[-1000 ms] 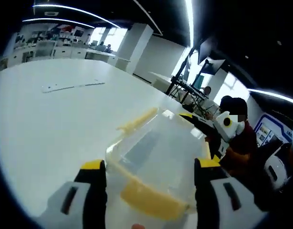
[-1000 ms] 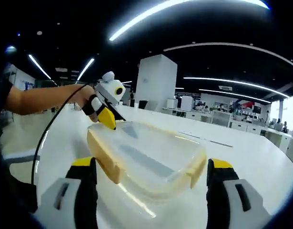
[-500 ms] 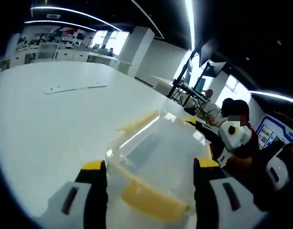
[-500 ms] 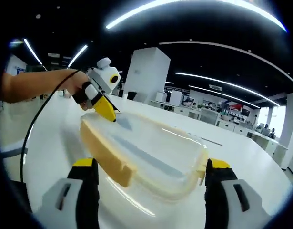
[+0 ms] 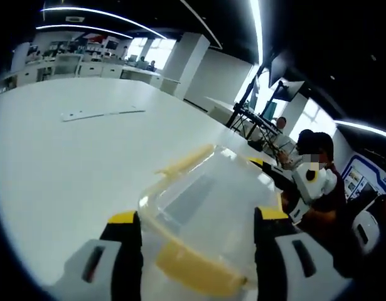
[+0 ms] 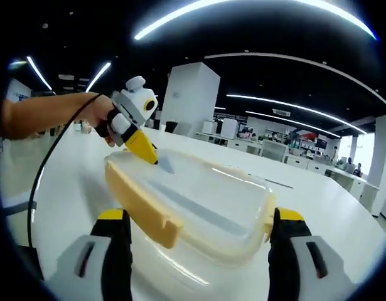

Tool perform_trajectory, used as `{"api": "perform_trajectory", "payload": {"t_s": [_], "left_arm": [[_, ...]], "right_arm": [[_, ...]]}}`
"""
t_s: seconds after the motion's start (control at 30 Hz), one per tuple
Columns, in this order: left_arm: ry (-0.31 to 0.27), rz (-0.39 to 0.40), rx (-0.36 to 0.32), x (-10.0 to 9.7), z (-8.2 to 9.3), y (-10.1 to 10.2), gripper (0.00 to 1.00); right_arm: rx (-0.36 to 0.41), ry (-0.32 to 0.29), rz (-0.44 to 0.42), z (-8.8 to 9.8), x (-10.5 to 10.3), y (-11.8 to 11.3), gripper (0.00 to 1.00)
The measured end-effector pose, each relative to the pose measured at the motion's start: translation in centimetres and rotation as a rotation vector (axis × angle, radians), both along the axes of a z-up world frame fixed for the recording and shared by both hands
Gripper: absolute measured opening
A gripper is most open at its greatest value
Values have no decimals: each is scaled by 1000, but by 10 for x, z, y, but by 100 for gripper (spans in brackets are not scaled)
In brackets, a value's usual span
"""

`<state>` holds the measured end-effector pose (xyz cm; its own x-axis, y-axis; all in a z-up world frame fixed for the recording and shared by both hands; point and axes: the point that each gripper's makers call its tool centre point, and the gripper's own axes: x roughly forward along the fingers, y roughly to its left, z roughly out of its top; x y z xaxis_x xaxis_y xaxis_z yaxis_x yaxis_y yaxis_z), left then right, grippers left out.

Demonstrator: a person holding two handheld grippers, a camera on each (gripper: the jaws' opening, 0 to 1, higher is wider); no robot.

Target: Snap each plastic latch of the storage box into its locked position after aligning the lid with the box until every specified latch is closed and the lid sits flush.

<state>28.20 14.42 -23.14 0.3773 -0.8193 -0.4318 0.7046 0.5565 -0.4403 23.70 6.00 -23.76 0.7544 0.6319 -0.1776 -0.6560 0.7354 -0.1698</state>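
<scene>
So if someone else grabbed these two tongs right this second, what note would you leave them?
Left tongs: tips rest at the far end of the lid; open or shut, cannot tell.
Right tongs: open, straddling the storage box at its near end, gripping nothing.
Box sits on the white table, clear lid on top.
Yellow latches seem to stick out sideways, so probably none is snapped down.
Left to do: check that the lid sits flush, then press each latch shut.

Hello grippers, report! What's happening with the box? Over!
Left gripper tips touching lid's far end. Right gripper open, straddling the storage box. Yellow latch sticking out, not snapped. Nothing in the way.
</scene>
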Motion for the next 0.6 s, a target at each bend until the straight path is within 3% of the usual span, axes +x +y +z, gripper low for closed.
{"api": "perform_trajectory", "payload": {"t_s": [0.07,0.43,0.6], "left_arm": [[-3,4,-7,0,0,0,71],[-6,25,-28,2,1,2,72],[-10,29,-35,3,1,2,73]], "right_arm": [[31,-2,1,-3,-2,1,90],[22,-4,24,2,0,6,94],[74,13,67,6,-5,8,100]]}}
